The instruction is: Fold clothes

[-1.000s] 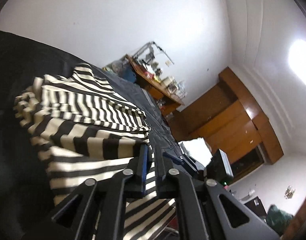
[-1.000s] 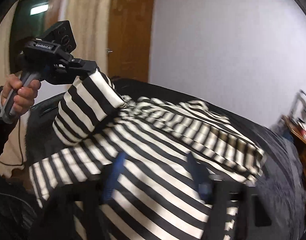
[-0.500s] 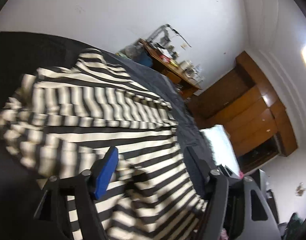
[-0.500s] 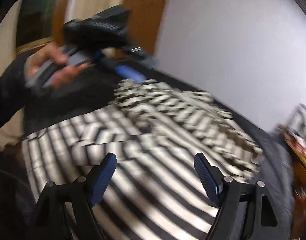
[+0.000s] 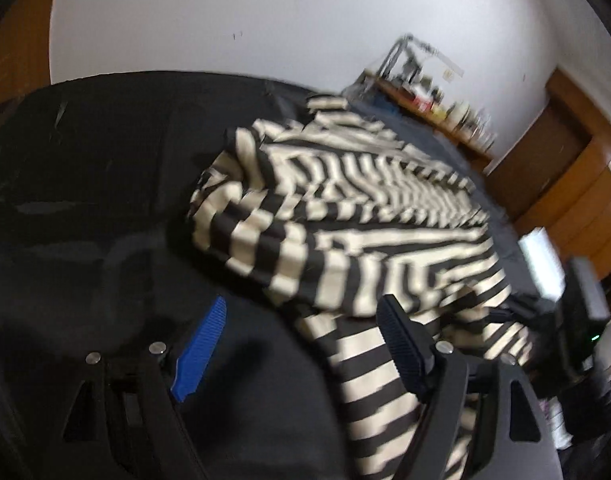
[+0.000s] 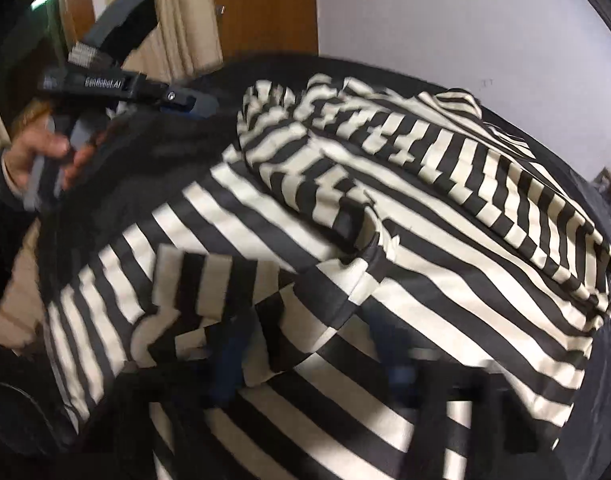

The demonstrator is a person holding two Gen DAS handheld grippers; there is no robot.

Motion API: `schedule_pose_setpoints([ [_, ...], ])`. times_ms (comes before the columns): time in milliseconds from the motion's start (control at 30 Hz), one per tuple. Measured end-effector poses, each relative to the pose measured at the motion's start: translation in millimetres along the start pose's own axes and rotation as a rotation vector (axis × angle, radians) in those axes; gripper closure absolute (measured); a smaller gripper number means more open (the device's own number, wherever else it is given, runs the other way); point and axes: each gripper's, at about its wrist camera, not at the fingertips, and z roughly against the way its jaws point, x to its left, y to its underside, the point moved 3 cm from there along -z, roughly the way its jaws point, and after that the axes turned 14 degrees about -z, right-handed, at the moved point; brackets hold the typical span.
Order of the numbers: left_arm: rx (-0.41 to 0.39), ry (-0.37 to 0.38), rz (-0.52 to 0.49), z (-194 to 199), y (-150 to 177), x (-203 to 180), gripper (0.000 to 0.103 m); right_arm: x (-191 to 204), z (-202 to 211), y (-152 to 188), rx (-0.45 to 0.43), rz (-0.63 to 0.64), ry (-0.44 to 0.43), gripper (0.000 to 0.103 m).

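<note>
One rumpled striped garment [image 5: 345, 216], soft folds, black cloth [image 5: 105, 168].

Black and cream stripes on a black bed

The garment [image 6: 405, 216] is banded in black and cream, wide stripes running one way on the body and crosswise on the folded-over parts, and it lies on a plain black cover [image 5: 105, 168] toward its far edge. The left gripper [image 5: 301, 344] is black with blue ribbed pads [image 5: 203, 344] (the far one looks dark in shadow). Behind stand a white wall [image 5: 265, 20], orange-brown wooden cabinets [image 5: 577, 184], a brown door [image 6: 265, 8] and a beige curtain [image 6: 177, 12].
</note>
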Motion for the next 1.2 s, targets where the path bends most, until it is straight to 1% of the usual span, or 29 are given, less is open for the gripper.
schedule_pose_setpoints([
  [67,0.035,-0.025,-0.021,-9.9,3.8,4.4,0.022,1.6,1.3,1.9,-0.008,0.035,0.024,0.066],
  [167,0.074,-0.076,-0.034,-19.3,4.4,15.1,0.022,-6.8,8.3,-3.1,-0.041,0.047,0.092,0.066],
  [267,0.09,-0.109,-0.038,-24.9,-2.7,24.2,0.022,-33.1,12.7,-18.7,-0.074,-0.003,0.172,0.066],
  [400,0.093,-0.125,-0.045,-29.3,-17.7,30.0,0.022,-83.1,13.3,-37.7,-0.122,-0.081,0.343,0.066],
  [467,0.097,-0.141,-0.054,-32.4,-24.3,30.2,0.022,-104.3,21.3,-41.5,-0.147,-0.139,0.379,0.066],
  [533,0.097,-0.151,-0.059,-37.0,-30.4,31.0,0.022,-116.7,33.2,-42.7,-0.175,-0.18,0.392,0.062],
  [600,0.095,-0.156,-0.054,-41.4,-35.8,33.0,0.022,-123.4,47.1,-38.6,-0.199,-0.208,0.379,0.062],
  [633,0.095,-0.155,-0.047,-43.7,-38.0,34.4,0.022,-124.3,54.0,-34.5,-0.204,-0.221,0.356,0.062],
  [667,0.096,-0.154,-0.041,-45.4,-39.5,35.5,0.022,-123.9,59.3,-29.4,-0.201,-0.241,0.307,0.061],
  [700,0.098,-0.154,-0.037,-47.2,-40.7,36.1,0.022,-123.1,63.5,-23.8,-0.19,-0.265,0.235,0.06],
  [767,0.099,-0.156,-0.034,-49.8,-43.9,36.6,0.022,-117.9,67.1,-11.4,-0.147,-0.317,0.067,0.06],
  [833,0.097,-0.158,-0.038,-50.0,-46.0,36.0,0.022,-105.7,65.5,0.2,-0.105,-0.323,-0.035,0.06],
  [867,0.095,-0.159,-0.039,-49.6,-46.8,36.2,0.022,-99.3,63.9,5.4,-0.087,-0.32,-0.062,0.06],
  [933,0.093,-0.158,-0.037,-50.6,-49.7,35.2,0.022,-88.3,58.0,13.7,-0.052,-0.312,-0.067,0.06],
  [1033,0.086,-0.155,-0.036,-52.8,-55.0,33.4,0.022,-76.1,46.0,20.1,-0.011,-0.28,-0.051,0.06],
  [1133,0.081,-0.152,-0.036,-53.9,-58.8,33.0,0.022,-68.6,38.6,19.7,-0.013,-0.246,-0.012,0.06],
  [1167,0.08,-0.151,-0.036,-54.5,-60.0,33.2,0.021,-67.9,38.3,17.4,-0.018,-0.242,-0.004,0.066],
  [1200,0.079,-0.151,-0.035,-55.6,-60.8,33.2,0.021,-67.8,39.9,15.9,-0.025,-0.23,0.009,0.066],
])
